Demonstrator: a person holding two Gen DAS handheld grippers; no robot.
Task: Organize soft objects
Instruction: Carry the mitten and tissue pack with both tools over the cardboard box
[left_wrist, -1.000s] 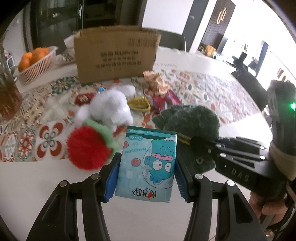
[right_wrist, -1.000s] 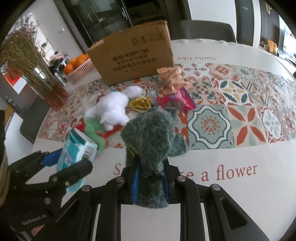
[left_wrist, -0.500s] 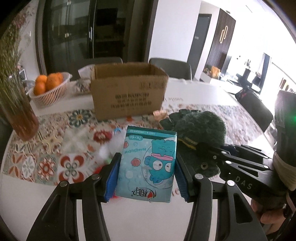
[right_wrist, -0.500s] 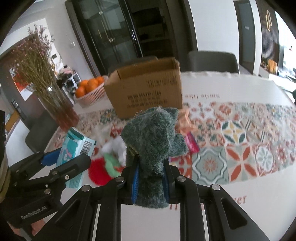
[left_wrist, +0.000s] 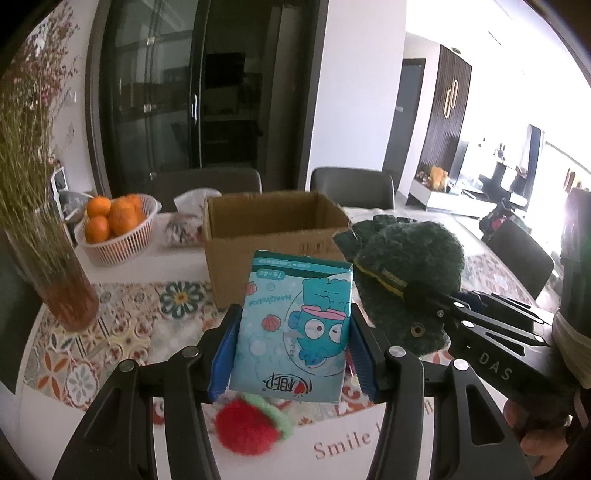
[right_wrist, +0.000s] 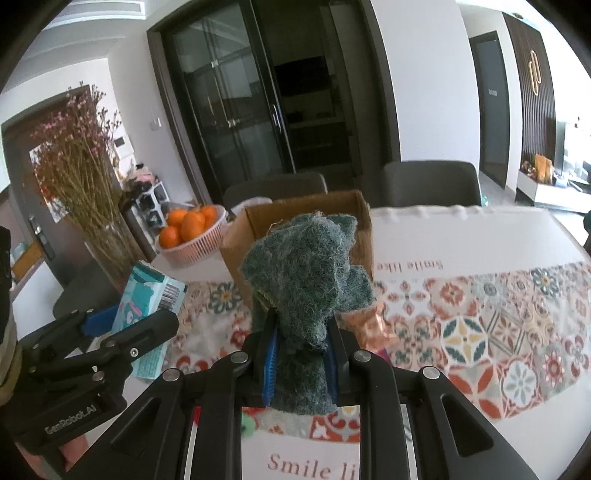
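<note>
Tissue pack (left_wrist: 291, 325), glove (right_wrist: 306, 295) aloft, clamped.

The tissue pack (left_wrist: 291, 328) is hiding part of the cardboard box (left_wrist: 273, 236) and the red plush strawberry (left_wrist: 249, 424) below; box print is blurring.

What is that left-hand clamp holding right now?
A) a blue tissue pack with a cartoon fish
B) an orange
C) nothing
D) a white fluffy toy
A: the left gripper has its blue pads pressed on both sides of the blue tissue pack with the cartoon fish print.
</note>
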